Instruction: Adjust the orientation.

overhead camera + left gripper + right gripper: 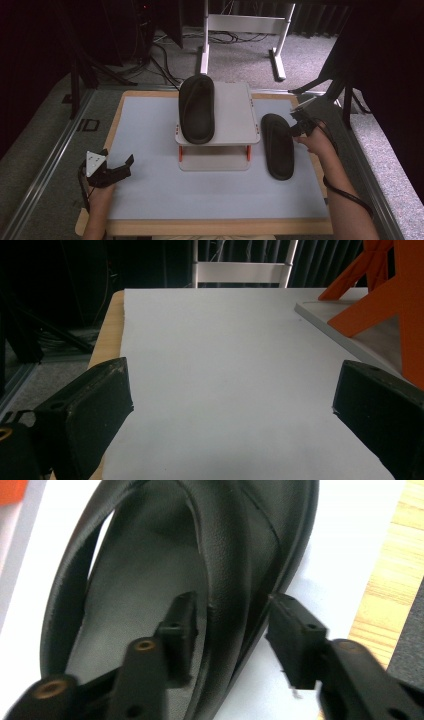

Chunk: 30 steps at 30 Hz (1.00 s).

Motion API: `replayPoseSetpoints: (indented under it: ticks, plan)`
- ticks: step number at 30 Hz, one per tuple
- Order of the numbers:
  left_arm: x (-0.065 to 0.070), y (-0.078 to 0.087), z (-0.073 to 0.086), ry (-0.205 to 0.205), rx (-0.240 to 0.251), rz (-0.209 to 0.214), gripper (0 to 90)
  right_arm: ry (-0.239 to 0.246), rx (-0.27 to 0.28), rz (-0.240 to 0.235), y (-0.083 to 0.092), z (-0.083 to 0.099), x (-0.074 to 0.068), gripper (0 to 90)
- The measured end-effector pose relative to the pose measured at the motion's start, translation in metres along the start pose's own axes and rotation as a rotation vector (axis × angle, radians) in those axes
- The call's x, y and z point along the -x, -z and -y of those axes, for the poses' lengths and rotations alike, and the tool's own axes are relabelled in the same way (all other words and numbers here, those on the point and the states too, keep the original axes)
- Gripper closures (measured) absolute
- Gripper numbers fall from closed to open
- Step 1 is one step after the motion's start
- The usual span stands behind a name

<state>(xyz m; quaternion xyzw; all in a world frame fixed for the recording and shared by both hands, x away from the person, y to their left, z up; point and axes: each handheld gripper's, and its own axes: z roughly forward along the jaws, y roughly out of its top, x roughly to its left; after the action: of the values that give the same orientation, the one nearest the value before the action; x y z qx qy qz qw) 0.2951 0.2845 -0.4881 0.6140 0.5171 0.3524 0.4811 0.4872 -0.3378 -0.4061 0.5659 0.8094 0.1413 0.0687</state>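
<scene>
Right gripper view shows your right tool (232, 637) straddling the side wall of the black slipper (165, 580), one jaw inside, one outside; whether the pads press yet, I can't tell. That slipper (278, 146) lies flat near the tabletop's (150, 190) right edge, beside the small rack (235, 120) carrying its mate (197, 109), likely its destination. Your right wrist angles inward. Your left tool (117, 167) rests wide open and empty at the left edge.
</scene>
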Motion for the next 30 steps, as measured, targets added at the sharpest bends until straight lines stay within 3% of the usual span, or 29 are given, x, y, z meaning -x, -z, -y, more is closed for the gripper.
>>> replayPoseSetpoints:
  ticks: [3,4,8,19,30]
  plan:
    - [0.0,0.0,0.0,-0.002,-0.001,-0.001,2.1,-0.027,-0.022,-0.006,-0.002,-0.001,-0.001,61.2]
    - [0.0,0.0,0.0,-0.001,-0.001,-0.001,2.0,-0.052,-0.032,-0.008,-0.003,-0.002,-0.002,68.1]
    - [0.0,0.0,0.0,0.0,0.0,-0.001,2.0,-0.072,-0.049,0.014,-0.004,-0.005,-0.005,73.0]
    - [0.0,0.0,0.0,-0.006,-0.002,-0.002,2.0,-0.097,-0.075,0.029,0.002,-0.008,-0.003,75.0]
    - [0.0,0.0,0.0,-0.006,-0.003,0.001,2.0,-0.119,-0.055,0.017,0.031,-0.017,0.001,75.3]
